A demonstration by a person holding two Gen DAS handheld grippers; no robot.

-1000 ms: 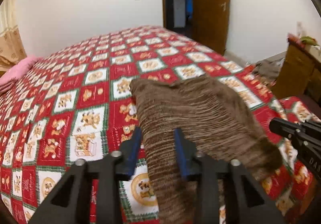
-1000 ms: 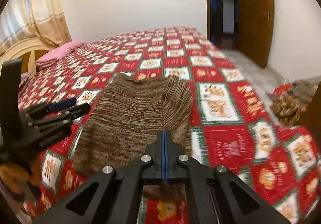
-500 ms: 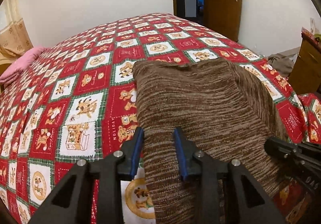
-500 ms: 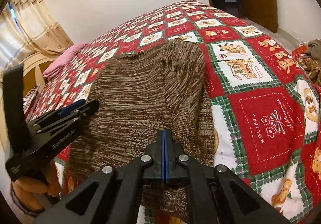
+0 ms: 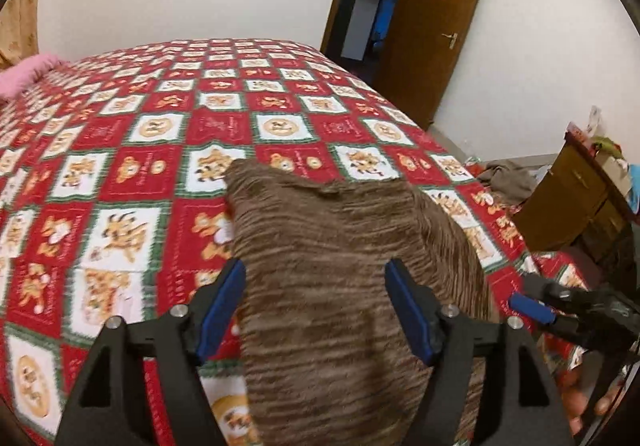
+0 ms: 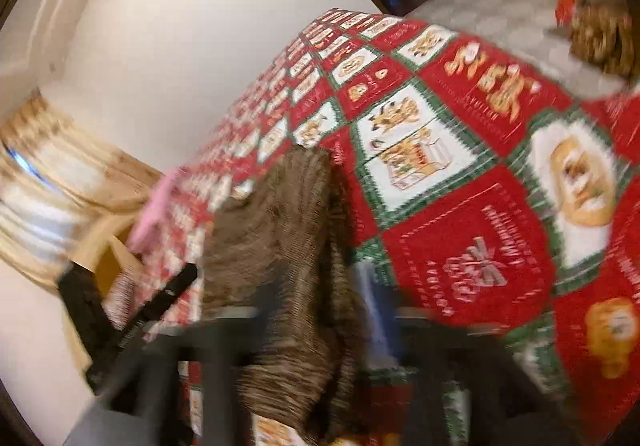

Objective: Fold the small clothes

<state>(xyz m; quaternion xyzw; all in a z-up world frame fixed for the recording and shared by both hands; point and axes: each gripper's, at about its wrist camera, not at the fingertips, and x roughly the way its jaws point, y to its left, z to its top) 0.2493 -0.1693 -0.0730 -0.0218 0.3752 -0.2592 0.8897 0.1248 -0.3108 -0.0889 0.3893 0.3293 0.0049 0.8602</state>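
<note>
I see both grips let go: left gripper [image 5: 316, 306] opening astride the sweater [image 5: 340, 266]; right gripper [image 6: 316, 310] opening too, blurred; sweater lies on the bed [image 5: 140, 174], so this fold looks laid.

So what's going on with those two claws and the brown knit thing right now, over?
Left gripper jaws opening, pads clear of the brown knit garment between them. Right gripper opening too, view blurred. Garment flat on the bed quilt. Nothing in the way.
</note>
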